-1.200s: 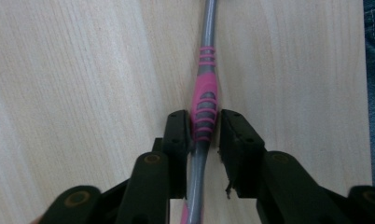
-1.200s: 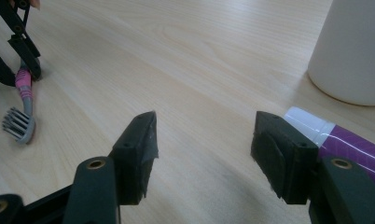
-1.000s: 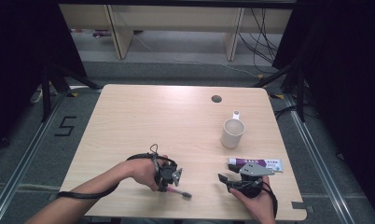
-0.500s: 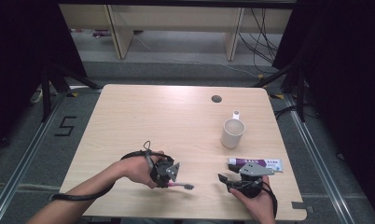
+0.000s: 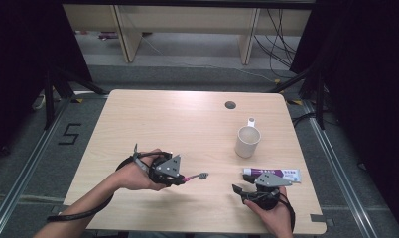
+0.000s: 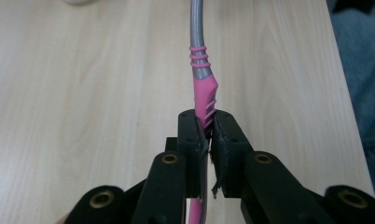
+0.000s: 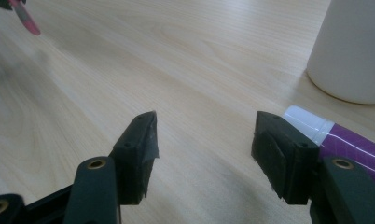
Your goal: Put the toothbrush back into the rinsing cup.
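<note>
Left gripper clamps toothbrush handle, head pointing right; right gripper wide.

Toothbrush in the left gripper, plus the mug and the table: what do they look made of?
Toothbrush: grey handle, probably plastic, with a pink ribbed grip that looks rubbery and matte, clamped in the left gripper. Mug: smooth off-white, likely ceramic, though plastic is possible. Table: pale wood grain with an even sheen, probably laminate.
</note>
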Available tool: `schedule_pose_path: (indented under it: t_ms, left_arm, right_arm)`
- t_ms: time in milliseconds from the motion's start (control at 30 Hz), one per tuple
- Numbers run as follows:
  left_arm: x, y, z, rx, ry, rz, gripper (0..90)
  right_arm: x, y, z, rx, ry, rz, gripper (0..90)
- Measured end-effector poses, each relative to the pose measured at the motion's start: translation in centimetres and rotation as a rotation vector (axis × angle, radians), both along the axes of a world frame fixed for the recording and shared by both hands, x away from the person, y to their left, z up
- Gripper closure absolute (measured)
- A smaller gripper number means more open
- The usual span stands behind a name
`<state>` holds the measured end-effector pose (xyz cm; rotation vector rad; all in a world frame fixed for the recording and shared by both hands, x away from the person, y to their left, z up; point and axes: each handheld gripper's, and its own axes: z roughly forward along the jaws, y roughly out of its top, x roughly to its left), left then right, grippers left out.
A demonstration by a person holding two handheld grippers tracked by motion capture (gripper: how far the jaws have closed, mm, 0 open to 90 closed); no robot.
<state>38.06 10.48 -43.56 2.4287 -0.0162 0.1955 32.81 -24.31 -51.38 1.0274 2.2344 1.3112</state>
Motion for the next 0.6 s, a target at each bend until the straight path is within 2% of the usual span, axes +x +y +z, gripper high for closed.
schedule_pose_path:
  t_ms: [33,167,200,233,267,300,333,400,433,467,500,533,600]
  left_arm:
    - [0.0,0.2,0.1,-0.021,-0.004,0.012,82.2]
    - [0.1,0.9,-0.2,-0.177,-0.003,0.091,82.2]
    - [0.1,1.1,-0.1,-0.198,-0.03,0.112,82.2]
    - [0.0,1.2,-0.2,-0.238,-0.03,0.136,82.2]
    - [0.0,1.4,-0.2,-0.294,-0.03,0.171,82.2]
    - [0.0,1.5,-0.2,-0.331,-0.037,0.198,82.3]
    - [0.0,1.7,-0.4,-0.384,-0.049,0.244,82.3]
    - [0.0,2.0,-0.6,-0.459,-0.06,0.296,82.3]
    - [-0.1,2.1,-0.9,-0.502,-0.063,0.32,82.3]
    - [-0.2,2.1,-1.0,-0.525,-0.064,0.327,82.3]
    - [-0.4,2.0,-1.2,-0.556,-0.065,0.332,82.3]
    - [-0.5,1.9,-1.5,-0.589,-0.048,0.342,82.3]
    - [-0.6,1.8,-1.7,-0.615,-0.034,0.342,82.3]
  right_arm:
    - [0.0,0.0,0.0,0.003,-0.001,-0.003,40.8]
    - [0.0,0.0,0.0,0.007,-0.003,-0.006,41.1]
    - [-0.3,0.1,0.0,0.043,0.043,-0.019,40.8]
    - [-0.3,0.1,0.0,0.043,0.043,-0.019,40.8]
    - [-0.2,0.0,0.0,0.039,0.028,-0.019,40.7]
    - [-0.1,-0.2,0.0,0.047,0.003,-0.021,40.5]
    - [-0.4,0.0,0.0,0.073,0.04,-0.038,40.3]
    - [-0.2,-0.1,0.0,0.074,-0.011,-0.022,40.3]
    - [-0.3,0.1,0.0,0.089,-0.022,-0.031,40.2]
    - [-0.5,0.5,0.1,0.113,-0.01,-0.035,40.3]
    - [-0.3,0.7,0.2,0.127,-0.035,-0.019,40.4]
    - [-0.3,1.0,0.3,0.152,-0.03,-0.002,41.0]
    - [-0.5,1.8,0.8,0.185,-0.047,-0.002,43.3]
